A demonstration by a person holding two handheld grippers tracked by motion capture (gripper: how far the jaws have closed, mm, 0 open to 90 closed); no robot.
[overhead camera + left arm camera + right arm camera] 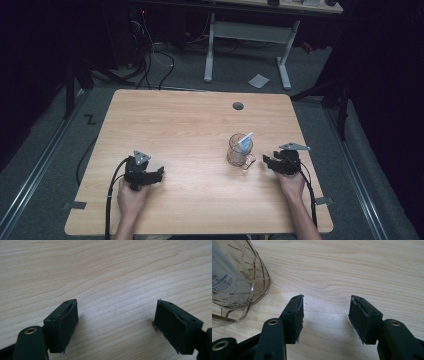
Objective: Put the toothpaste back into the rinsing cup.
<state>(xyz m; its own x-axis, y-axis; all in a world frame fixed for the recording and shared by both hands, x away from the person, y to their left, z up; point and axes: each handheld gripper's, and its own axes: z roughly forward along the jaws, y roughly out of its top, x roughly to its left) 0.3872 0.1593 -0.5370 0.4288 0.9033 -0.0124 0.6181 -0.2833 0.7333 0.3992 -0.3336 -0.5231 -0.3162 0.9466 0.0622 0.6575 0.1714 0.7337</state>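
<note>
A clear glass mug (239,150) with a handle stands upright on the wooden table (190,130), right of centre; a white and blue packet (245,141) sticks out of it. My right gripper (267,161) rests just right of the mug, jaws open with bare wood between them (325,315). The mug's ribbed wall and handle (237,285) sit at the left of the right gripper view, apart from the jaws. My left gripper (159,173) lies at the table's front left, and in its own view the gripper (115,322) stands wide open over plain wood.
A round cable hole (238,106) sits near the table's far edge. Beyond the table stands a white desk frame (247,45), with cables on the floor and a scrap of paper (258,80). Dark surroundings flank both sides.
</note>
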